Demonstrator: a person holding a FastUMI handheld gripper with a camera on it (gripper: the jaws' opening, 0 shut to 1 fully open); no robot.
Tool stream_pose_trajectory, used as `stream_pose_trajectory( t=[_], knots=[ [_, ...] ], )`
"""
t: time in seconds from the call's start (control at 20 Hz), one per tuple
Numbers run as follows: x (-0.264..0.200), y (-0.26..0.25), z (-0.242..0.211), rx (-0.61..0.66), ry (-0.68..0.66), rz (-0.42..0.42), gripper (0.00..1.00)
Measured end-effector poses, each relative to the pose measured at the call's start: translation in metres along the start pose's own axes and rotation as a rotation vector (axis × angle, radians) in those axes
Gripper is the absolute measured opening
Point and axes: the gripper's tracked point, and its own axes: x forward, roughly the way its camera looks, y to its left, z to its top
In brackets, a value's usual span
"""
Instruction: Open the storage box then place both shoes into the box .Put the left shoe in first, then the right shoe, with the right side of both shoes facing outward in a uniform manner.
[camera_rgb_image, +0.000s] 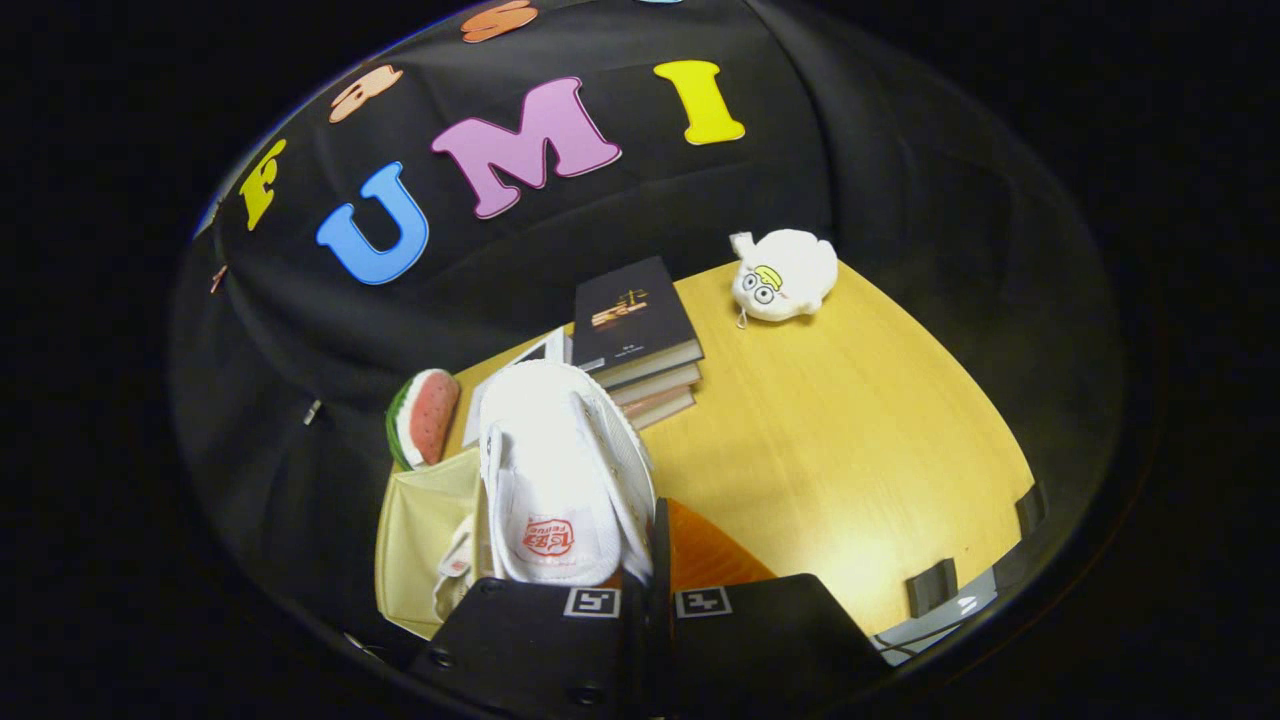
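Your claw (648, 600) has its fingers drawn close together, pinching the side wall of the white shoe (560, 470), which hangs above the pale yellow storage box (420, 540), with stacked books (640, 340) beyond on the surface (850, 440).

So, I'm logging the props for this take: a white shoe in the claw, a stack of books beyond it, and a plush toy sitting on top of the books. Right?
Not quite. In the gripper view the plush toy lies on the wooden table, apart from the stack of books, not on them. The claw does grip the white shoe, books beyond it.
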Motion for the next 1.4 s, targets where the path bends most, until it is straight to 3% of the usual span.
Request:
stream_pose_trajectory(
  t=[0.4, 0.7, 1.0, 1.1, 1.2, 1.35, 1.4],
  knots=[
    [0.022, 0.103, -0.053, 0.036, 0.183, -0.032, 0.05],
    [0.048, 0.13, -0.104, 0.037, 0.284, -0.147, 0.06],
    [0.063, 0.127, -0.122, -0.012, 0.299, -0.235, 0.06],
    [0.071, 0.131, -0.124, -0.028, 0.279, -0.222, 0.07],
    [0.07, 0.153, -0.126, -0.071, 0.279, -0.155, 0.35],
    [0.063, 0.175, -0.11, -0.2, 0.211, -0.102, 1.0],
    [0.063, 0.18, -0.107, -0.233, 0.187, -0.089, 0.99]
  ],
)
